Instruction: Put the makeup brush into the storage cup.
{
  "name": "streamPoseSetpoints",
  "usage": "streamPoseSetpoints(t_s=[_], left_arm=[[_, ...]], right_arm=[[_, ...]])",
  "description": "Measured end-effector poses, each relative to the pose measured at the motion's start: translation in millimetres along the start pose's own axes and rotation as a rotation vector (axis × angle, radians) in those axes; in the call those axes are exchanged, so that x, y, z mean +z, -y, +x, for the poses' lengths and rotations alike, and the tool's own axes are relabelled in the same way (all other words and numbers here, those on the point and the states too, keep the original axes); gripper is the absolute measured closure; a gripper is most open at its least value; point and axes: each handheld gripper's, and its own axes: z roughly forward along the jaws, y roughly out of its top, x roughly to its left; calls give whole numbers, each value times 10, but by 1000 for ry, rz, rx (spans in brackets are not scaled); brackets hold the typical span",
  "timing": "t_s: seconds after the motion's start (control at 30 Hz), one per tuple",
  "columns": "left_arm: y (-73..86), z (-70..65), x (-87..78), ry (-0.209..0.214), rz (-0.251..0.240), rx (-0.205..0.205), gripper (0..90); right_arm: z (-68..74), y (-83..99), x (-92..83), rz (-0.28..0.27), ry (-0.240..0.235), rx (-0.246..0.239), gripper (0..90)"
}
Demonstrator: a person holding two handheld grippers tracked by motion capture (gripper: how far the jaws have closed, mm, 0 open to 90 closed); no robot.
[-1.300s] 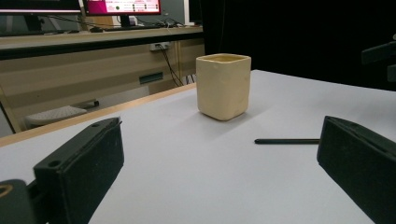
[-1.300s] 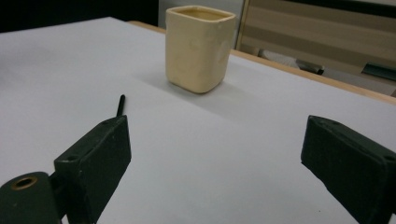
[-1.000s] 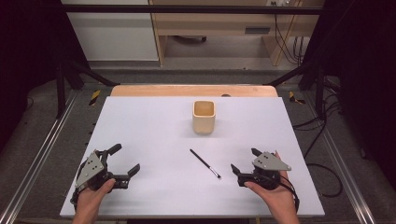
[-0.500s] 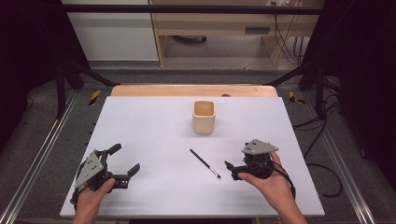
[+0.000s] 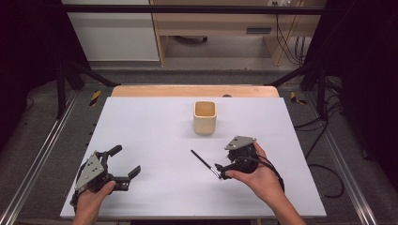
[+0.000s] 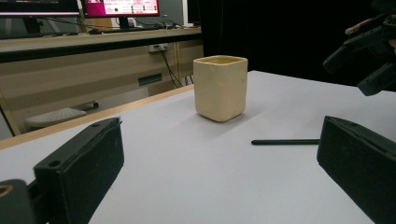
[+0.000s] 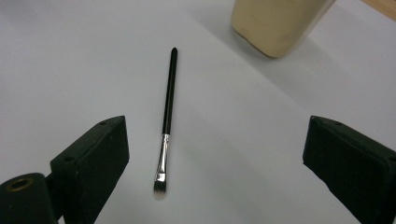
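So the landmark here is the cream cup [image 5: 205, 117], which stands upright in the middle of the white table [image 5: 155, 140], and everything else sits on the person's side of it.

Nearest the person, the left gripper [image 5: 123, 165] rests near the front edge, well to the left of the cup, jaws spread wide and holding nothing. In its own view you can see the cup [image 6: 220, 86] between its two jaws, off in the distance, so it looks parked to me.

The right gripper [image 5: 220, 169] is where the action is. It sits in front of the cup, a bit to the right, with its jaws gaping wide and nothing between the pads yet. The little makeup brush [image 7: 167, 122] lies flat on the table between the gripper and the cup, black handle end pointing toward the cup and bristle tip toward the gripper. It's closer to the jaw on the left of that view than to the other one.

My read: this is the approach step, lining up on the brush [image 5: 204, 163] before the grab. The next move probably calls for centering the jaws across the thin handle, getting low to the table and closing gently (it's skinny and flat, so easy to miss or flick away). The cup [image 7: 275, 23] looks like the likely drop spot.
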Motion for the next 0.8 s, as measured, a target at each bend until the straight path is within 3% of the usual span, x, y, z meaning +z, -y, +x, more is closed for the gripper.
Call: streamPoseSetpoints(t_s=[0.2, 0.8], left_arm=[[-4, 8, 3, 3, -1, 0, 3], [4, -24, 30, 12, 9, 8, 3]], right_arm=[[28, -124, 128, 32, -23, -11, 61], [155, -227, 344, 103, -63, 4, 84]])
